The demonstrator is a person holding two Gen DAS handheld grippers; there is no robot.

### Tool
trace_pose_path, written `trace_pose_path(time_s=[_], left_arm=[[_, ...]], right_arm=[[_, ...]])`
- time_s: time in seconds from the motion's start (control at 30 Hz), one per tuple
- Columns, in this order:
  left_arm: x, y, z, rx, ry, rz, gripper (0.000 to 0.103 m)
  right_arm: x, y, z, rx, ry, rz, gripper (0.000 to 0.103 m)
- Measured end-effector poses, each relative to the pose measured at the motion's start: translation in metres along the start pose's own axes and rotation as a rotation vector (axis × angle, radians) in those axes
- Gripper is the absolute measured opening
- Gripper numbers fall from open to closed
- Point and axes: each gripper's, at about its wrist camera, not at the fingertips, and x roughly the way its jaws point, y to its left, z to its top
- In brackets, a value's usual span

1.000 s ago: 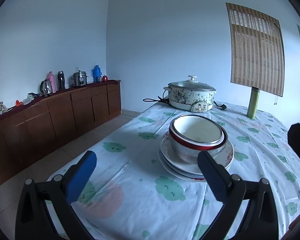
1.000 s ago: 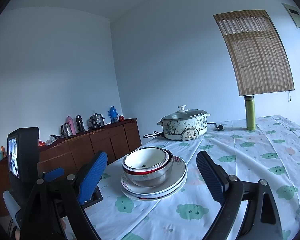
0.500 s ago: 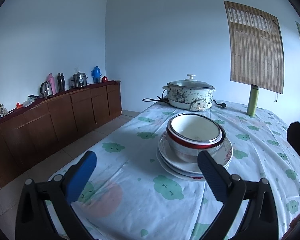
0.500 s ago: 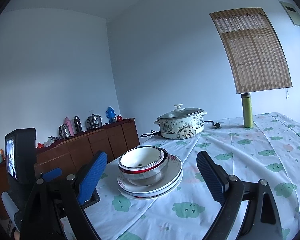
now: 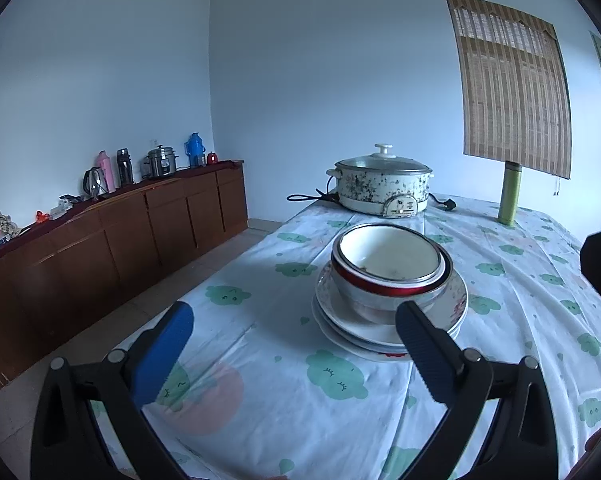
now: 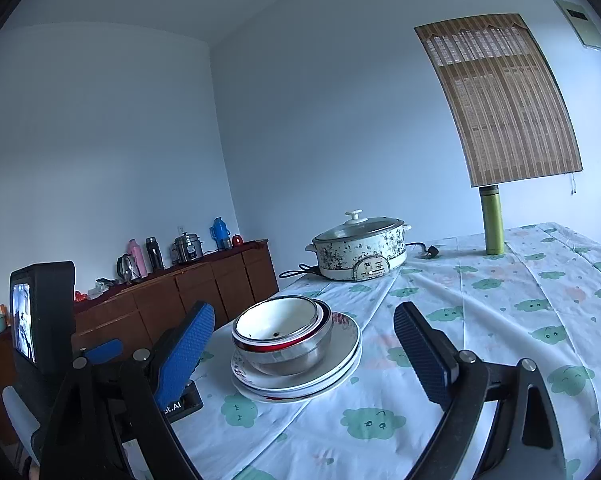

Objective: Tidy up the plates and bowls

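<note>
Nested bowls [image 5: 388, 272], a white one inside a steel one with a red band, sit on a stack of white plates [image 5: 360, 328] on the cloud-print tablecloth. The bowls [image 6: 280, 336] and plates [image 6: 340, 360] also show in the right wrist view. My left gripper [image 5: 296, 354] is open and empty, held short of the stack, which lies ahead of its right finger. My right gripper [image 6: 304, 350] is open and empty, and the stack lies between its fingers, a little ahead. The left gripper's body [image 6: 40, 320] shows at the left of the right wrist view.
A speckled electric pot with lid [image 5: 382, 186] and its cord stand at the table's far end, a green flask [image 5: 510, 194] to its right. A brown sideboard [image 5: 120, 236] with kettles and flasks runs along the left wall. The table's left edge [image 5: 204, 284] drops to the floor.
Both grippers have drifted slightly; the stack sits a little lower and more to the left in the right wrist view. Both stay open and the dishes have not moved.
</note>
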Motion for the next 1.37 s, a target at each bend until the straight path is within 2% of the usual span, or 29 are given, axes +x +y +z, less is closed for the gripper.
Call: trace_pose_path(time_s=[0.73,1.07,1.37], left_arm=[[0.007,-0.002,0.000,-0.008,0.022,0.022,0.103],[0.011,0.000,-0.003,-0.012,0.034,-0.004,0.103],[0.011,-0.001,-0.001,-0.009,0.023,0.023,0.103]], right_arm=[[0.003,0.002,-0.004,0.003,0.011,0.007,0.093],[0.006,0.002,-0.005,0.006,0.017,0.008,0.093],[0.010,0.002,-0.007,0.005,0.024,0.007,0.093]])
